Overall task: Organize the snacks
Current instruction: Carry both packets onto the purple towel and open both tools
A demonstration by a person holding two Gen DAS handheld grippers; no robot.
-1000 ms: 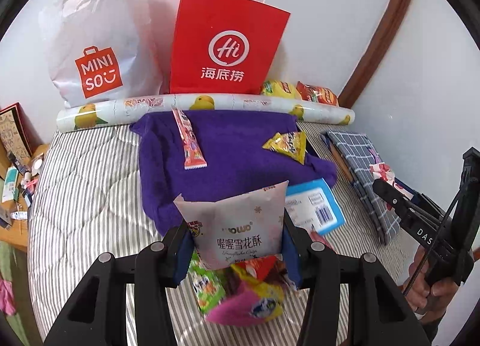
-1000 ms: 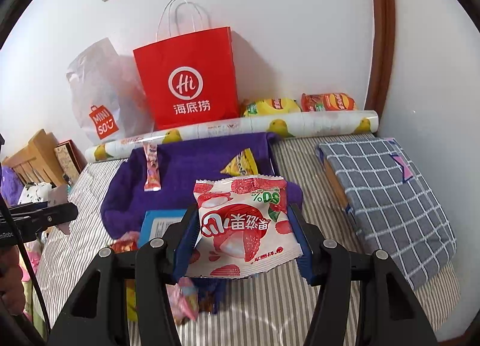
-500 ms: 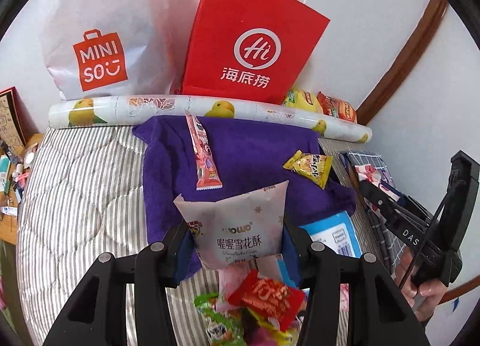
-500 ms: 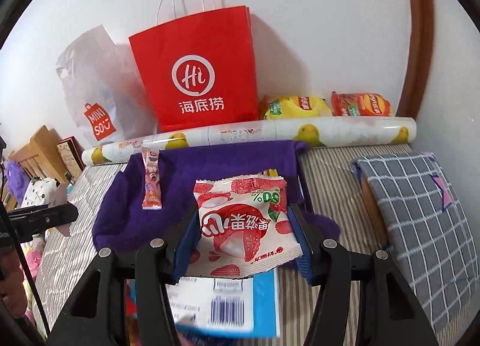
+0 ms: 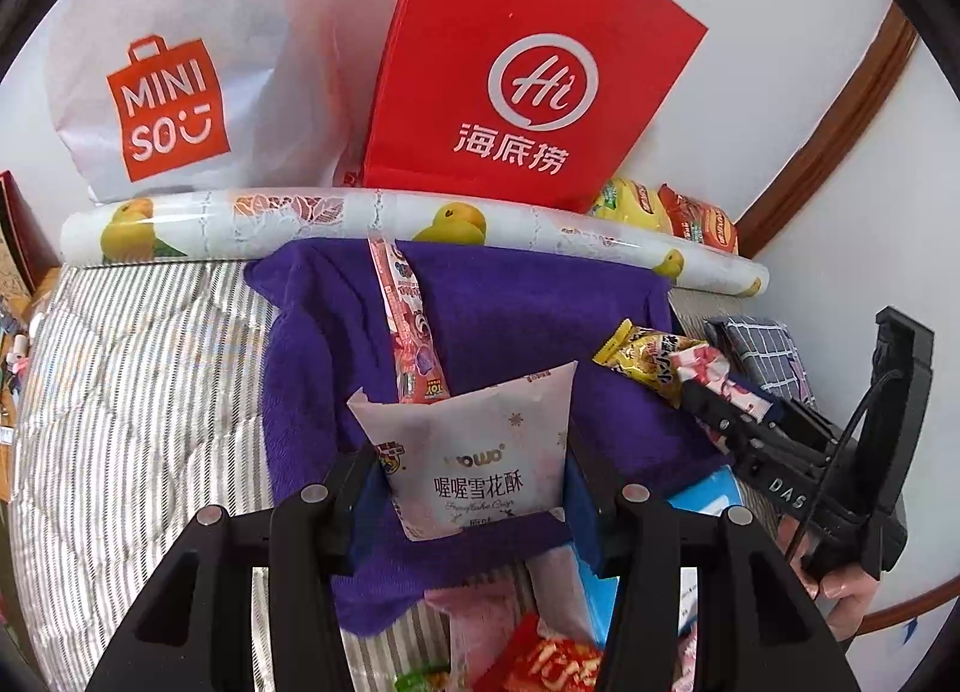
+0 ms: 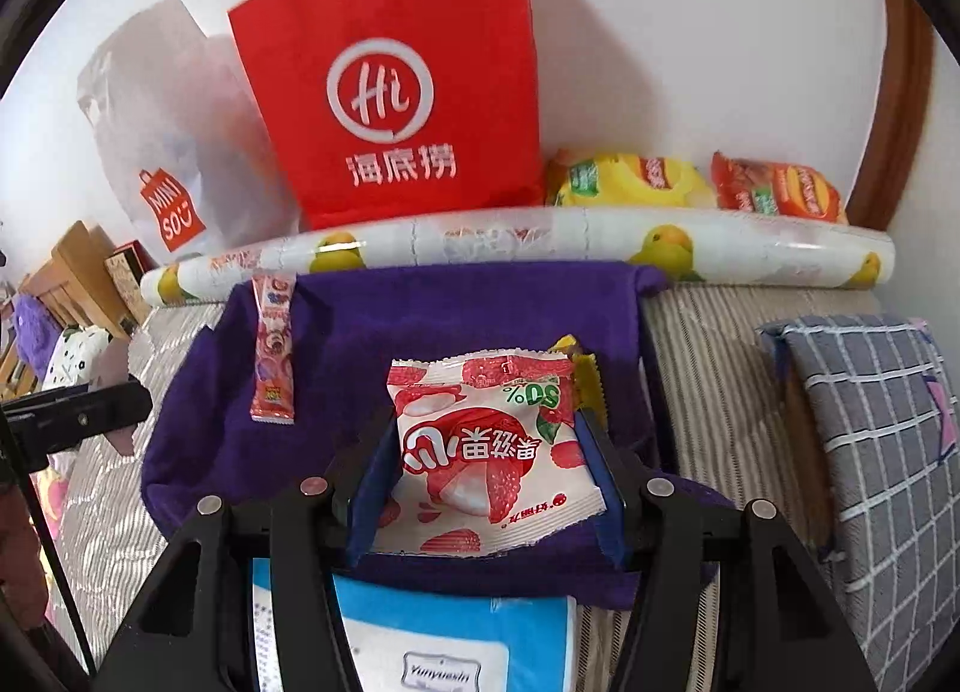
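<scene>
My left gripper is shut on a pale pink snowflake-crisp packet, held above the near edge of a purple towel. My right gripper is shut on a white and red strawberry packet, held over the same purple towel. A long pink stick snack and a yellow packet lie on the towel. They also show in the right wrist view, the stick snack at left and the yellow packet half hidden behind the strawberry packet. The right gripper shows at the right of the left wrist view.
A red paper bag, a white Miniso bag and a printed roll stand along the wall. Two chip bags lie behind the roll. A blue box and loose snacks lie near me. A checked pillow is at right.
Both grippers have moved forward toward the wall, over the purple towel, with their packets still held. The loose snack pile and blue box have slid toward the bottom of the views.
</scene>
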